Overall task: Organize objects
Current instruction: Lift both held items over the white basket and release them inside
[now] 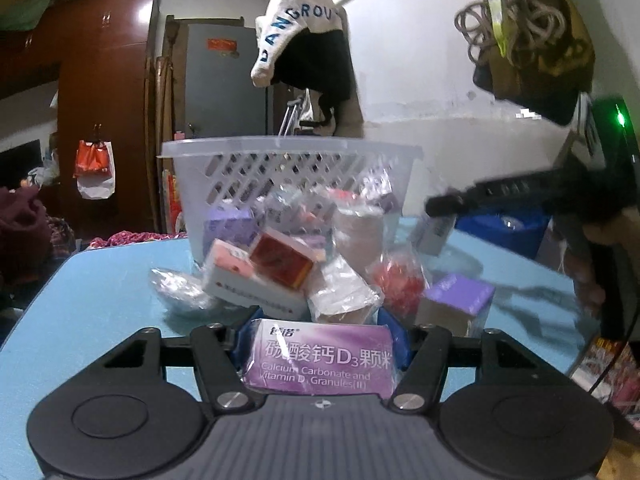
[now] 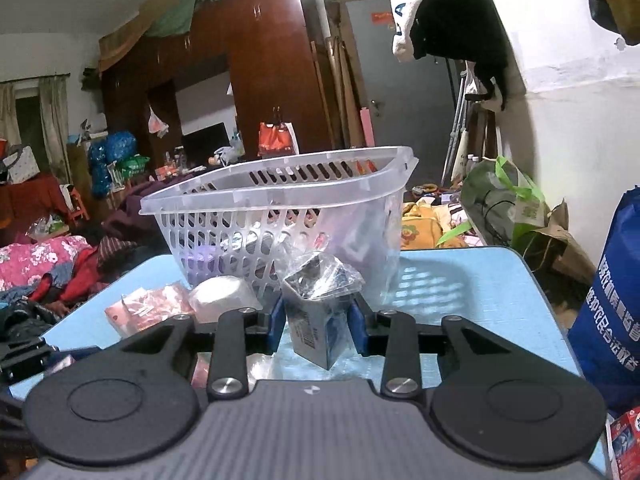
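Note:
My left gripper [image 1: 320,354] is shut on a purple box of calcium granules [image 1: 320,364], whose label faces the camera, low over the light blue table [image 1: 100,280]. Just beyond it lies a heap of wrapped boxes [image 1: 280,268] in front of a clear slotted basket [image 1: 288,160]. My right gripper [image 2: 318,320] is shut on a grey and blue box in crinkled plastic wrap [image 2: 316,312], close in front of the basket [image 2: 280,200]. In the left wrist view the right gripper [image 1: 440,204] reaches in from the right with that box [image 1: 438,232] hanging below its fingers.
A purple-topped box [image 1: 456,300] and a red wrapped bundle [image 1: 400,280] lie right of the heap. A pink packet [image 2: 148,308] and a white round lid [image 2: 224,296] lie left of the right gripper. A blue bag [image 2: 608,320] stands past the table's right edge.

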